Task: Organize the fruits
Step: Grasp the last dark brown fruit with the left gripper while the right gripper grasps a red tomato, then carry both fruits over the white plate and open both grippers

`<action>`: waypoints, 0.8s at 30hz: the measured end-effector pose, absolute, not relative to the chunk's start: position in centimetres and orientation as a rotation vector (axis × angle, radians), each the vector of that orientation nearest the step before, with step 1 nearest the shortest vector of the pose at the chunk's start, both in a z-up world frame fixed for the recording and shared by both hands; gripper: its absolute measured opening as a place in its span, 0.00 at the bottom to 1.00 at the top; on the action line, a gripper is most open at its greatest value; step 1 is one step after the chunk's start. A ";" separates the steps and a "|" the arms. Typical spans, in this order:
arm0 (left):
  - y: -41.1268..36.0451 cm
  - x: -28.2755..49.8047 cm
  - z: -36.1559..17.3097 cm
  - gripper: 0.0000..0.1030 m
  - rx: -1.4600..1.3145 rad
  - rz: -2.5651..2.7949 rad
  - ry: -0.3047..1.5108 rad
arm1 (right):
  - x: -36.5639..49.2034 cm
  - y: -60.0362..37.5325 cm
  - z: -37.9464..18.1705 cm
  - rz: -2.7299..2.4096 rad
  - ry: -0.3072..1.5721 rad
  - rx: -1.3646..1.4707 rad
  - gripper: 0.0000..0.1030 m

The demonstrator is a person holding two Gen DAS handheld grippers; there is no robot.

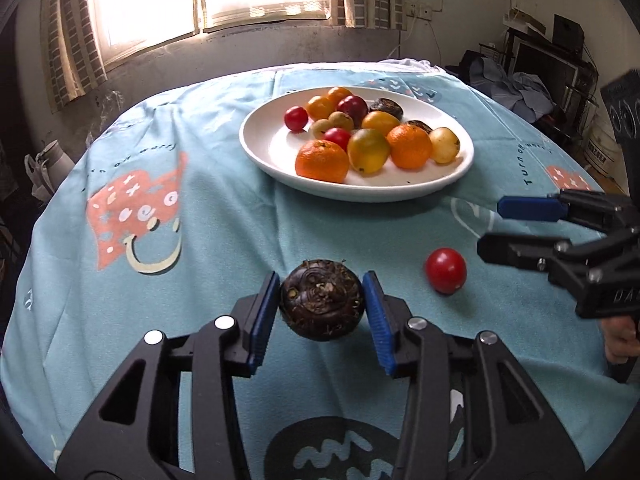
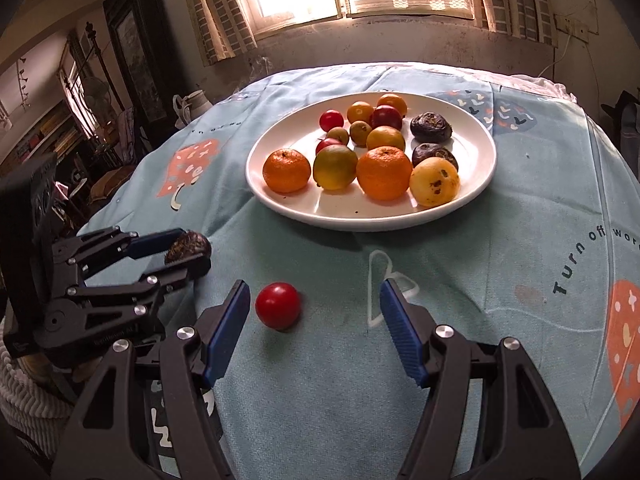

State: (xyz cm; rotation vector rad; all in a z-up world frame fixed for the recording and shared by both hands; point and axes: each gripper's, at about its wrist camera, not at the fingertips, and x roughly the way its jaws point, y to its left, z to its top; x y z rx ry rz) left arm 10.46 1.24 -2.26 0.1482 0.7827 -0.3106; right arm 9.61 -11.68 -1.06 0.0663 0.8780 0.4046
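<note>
A dark brown water chestnut (image 1: 321,300) sits low over the blue cloth between the blue pads of my left gripper (image 1: 322,308), which touch it on both sides. The right wrist view shows the same grip from the side, with the water chestnut (image 2: 188,245) in the left gripper (image 2: 193,253). A red cherry tomato (image 1: 445,270) lies on the cloth to its right. My right gripper (image 2: 314,320) stands open, with the tomato (image 2: 277,305) just inside its left finger and untouched. The right gripper (image 1: 490,226) also shows in the left wrist view.
A white plate (image 1: 360,194) (image 2: 360,224) farther back on the table holds several fruits: oranges, yellow and green ones, red tomatoes and dark water chestnuts. The blue patterned tablecloth (image 2: 500,280) covers the round table. A wall and a bright window lie beyond.
</note>
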 end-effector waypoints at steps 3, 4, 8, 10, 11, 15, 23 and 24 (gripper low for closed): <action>2.6 10.8 -1.6 0.42 0.089 -0.289 0.773 | 9.3 -9.8 -1.7 0.404 0.885 -0.024 0.62; 2.8 11.0 -1.6 0.42 0.080 -0.285 0.772 | 9.3 -9.3 -1.9 0.405 0.887 -0.050 0.60; 3.0 11.1 -1.6 0.42 0.077 -0.283 0.777 | 9.7 -8.1 -3.0 0.404 0.918 -0.093 0.45; 2.9 11.2 -1.8 0.42 0.080 -0.287 0.782 | 9.9 -7.9 -3.6 0.402 0.934 -0.097 0.35; 2.9 11.2 -1.8 0.42 0.081 -0.288 0.785 | 9.9 -7.9 -3.6 0.403 0.930 -0.093 0.29; 2.7 11.4 -2.3 0.42 0.087 -0.285 0.800 | 9.5 -8.8 -2.4 0.408 0.903 -0.069 0.27; 1.3 14.2 2.4 0.42 0.090 -0.275 0.727 | 10.6 -16.6 6.8 0.270 0.676 0.143 0.27; 0.8 15.0 3.3 0.42 0.098 -0.272 0.711 | 11.3 -17.3 7.5 0.258 0.665 0.159 0.27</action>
